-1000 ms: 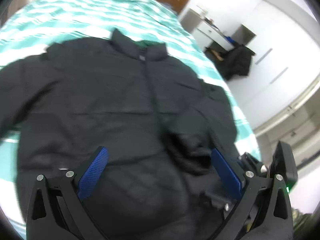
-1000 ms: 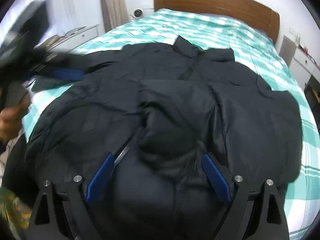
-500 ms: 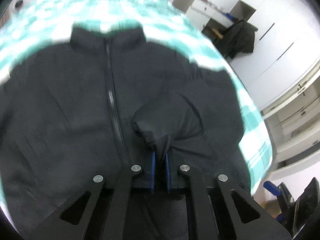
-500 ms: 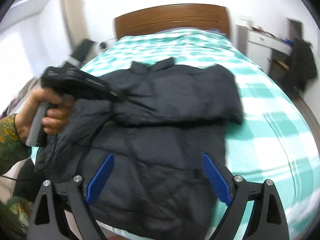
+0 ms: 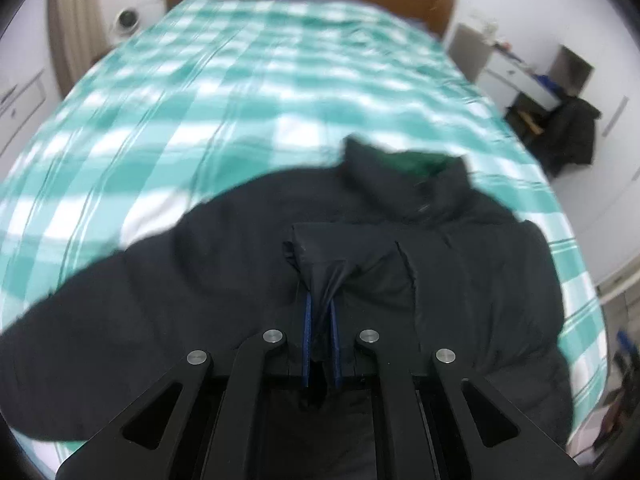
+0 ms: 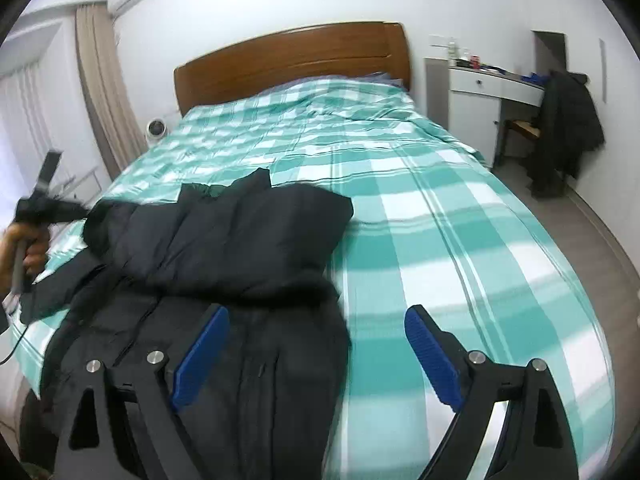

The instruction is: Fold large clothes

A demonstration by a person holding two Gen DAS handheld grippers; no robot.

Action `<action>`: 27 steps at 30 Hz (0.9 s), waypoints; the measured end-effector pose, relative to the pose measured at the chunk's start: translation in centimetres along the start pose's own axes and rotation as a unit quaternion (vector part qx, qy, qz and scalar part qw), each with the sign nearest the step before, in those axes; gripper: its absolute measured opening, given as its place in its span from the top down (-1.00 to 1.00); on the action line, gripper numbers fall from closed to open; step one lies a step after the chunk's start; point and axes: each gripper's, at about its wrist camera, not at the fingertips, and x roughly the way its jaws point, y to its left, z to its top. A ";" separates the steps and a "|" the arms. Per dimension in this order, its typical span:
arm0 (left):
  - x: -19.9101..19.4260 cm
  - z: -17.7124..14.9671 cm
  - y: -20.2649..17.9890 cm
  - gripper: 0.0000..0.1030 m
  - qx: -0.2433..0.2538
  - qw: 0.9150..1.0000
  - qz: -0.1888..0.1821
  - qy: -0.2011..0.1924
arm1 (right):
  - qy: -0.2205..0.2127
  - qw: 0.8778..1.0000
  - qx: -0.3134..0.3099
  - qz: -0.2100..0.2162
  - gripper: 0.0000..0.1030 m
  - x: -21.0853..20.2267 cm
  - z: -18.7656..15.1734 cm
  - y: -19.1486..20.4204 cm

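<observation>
A large black padded jacket (image 5: 472,280) lies on the bed with its collar toward the headboard. My left gripper (image 5: 320,312) is shut on the cuff of a sleeve (image 5: 340,256), which it holds over the jacket's chest. In the right wrist view the jacket (image 6: 240,248) lies at the left of the bed, one side folded across its body. My right gripper (image 6: 316,340) is open and empty, above the jacket's lower right edge. The left gripper (image 6: 48,204) shows at the far left in a hand.
The bed has a green and white checked cover (image 6: 460,248) and a wooden headboard (image 6: 292,60). A white desk (image 6: 480,92) and a chair with a dark coat (image 6: 568,120) stand to the right of the bed. A small fan (image 6: 155,128) and curtains are at the left.
My left gripper shut on the sleeve cuff and has carried it left across the jacket. My right gripper has drawn back and to the right, staying open.
</observation>
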 end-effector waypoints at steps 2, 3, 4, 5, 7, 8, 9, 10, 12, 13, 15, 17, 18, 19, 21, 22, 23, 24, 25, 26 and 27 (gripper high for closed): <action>1.3 -1.2 1.4 0.88 -0.011 1.000 0.003 0.016 | 0.011 0.999 -0.018 0.031 -0.78 3.7 2.3 1.0; 1.4 -1.7 1.9 0.88 -0.014 1.000 0.003 0.021 | 0.013 0.999 -0.025 0.039 -0.78 5.0 3.2 1.5; 1.7 -2.2 2.4 0.88 -0.015 1.000 0.004 0.026 | 0.018 0.998 -0.038 0.047 -0.78 6.6 4.1 2.3; 2.0 -2.5 2.3 0.88 -0.015 0.999 0.004 0.028 | 0.028 0.997 -0.049 0.056 -0.78 8.5 5.0 3.0; 2.1 -3.0 2.3 0.87 -0.013 1.000 0.004 0.028 | 0.038 0.996 -0.057 0.064 -0.78 11.6 6.5 4.3; 2.2 -3.0 2.3 0.87 -0.010 1.000 0.006 0.027 | 0.044 0.995 -0.058 0.071 -0.78 13.2 7.0 4.8; 2.4 -3.0 2.2 0.87 -0.007 1.000 0.009 0.025 | 0.058 0.994 -0.053 0.078 -0.78 15.0 7.3 5.3; 2.8 -3.0 2.2 0.86 -0.004 1.000 0.013 0.026 | 0.072 0.993 -0.048 0.076 -0.78 16.5 7.3 5.5; 3.9 -3.3 2.5 0.85 -0.001 0.999 0.023 0.031 | 0.126 0.989 -0.036 0.067 -0.78 20.3 6.4 5.8; 4.3 -3.5 2.5 0.83 0.000 0.999 0.024 0.035 | 0.154 0.986 -0.038 0.054 -0.78 21.9 5.4 5.8; 5.0 -4.0 2.7 0.80 0.001 0.999 0.021 0.038 | 0.180 0.982 -0.039 0.051 -0.80 23.8 3.7 5.7; 5.7 -4.3 2.7 0.78 0.005 0.999 0.024 0.038 | 0.176 0.983 -0.027 0.053 -0.81 24.2 3.2 5.5; 5.9 -4.4 2.7 0.77 0.006 0.999 0.026 0.039 | 0.175 0.983 -0.025 0.053 -0.81 24.4 3.1 5.5; 6.1 -4.6 2.6 0.77 0.008 0.999 0.029 0.039 | 0.175 0.983 -0.026 0.052 -0.81 24.4 3.1 5.6; 6.1 -4.6 2.5 0.77 0.010 0.999 0.033 0.038 | 0.177 0.983 -0.031 0.044 -0.81 24.1 3.3 5.8; 5.9 -4.5 2.5 0.77 0.011 0.999 0.034 0.038 | 0.178 0.983 -0.033 0.039 -0.81 23.8 3.4 6.0; 5.6 -4.5 2.5 0.77 0.012 0.999 0.035 0.038 | 0.179 0.983 -0.034 0.034 -0.81 23.2 3.6 6.2; 5.3 -4.4 2.5 0.76 0.012 0.999 0.035 0.038 | 0.176 0.983 -0.036 0.034 -0.81 22.3 3.8 6.5; 4.7 -4.4 2.5 0.76 0.013 0.999 0.033 0.037 | 0.170 0.984 -0.039 0.038 -0.81 21.4 3.9 6.7; 4.3 -4.4 2.5 0.76 0.014 0.999 0.031 0.035 | 0.160 0.985 -0.046 0.051 -0.81 19.8 3.9 7.2; 3.6 -4.5 2.6 0.76 0.017 0.999 0.026 0.030 | 0.156 0.985 -0.052 0.059 -0.81 18.6 3.9 7.7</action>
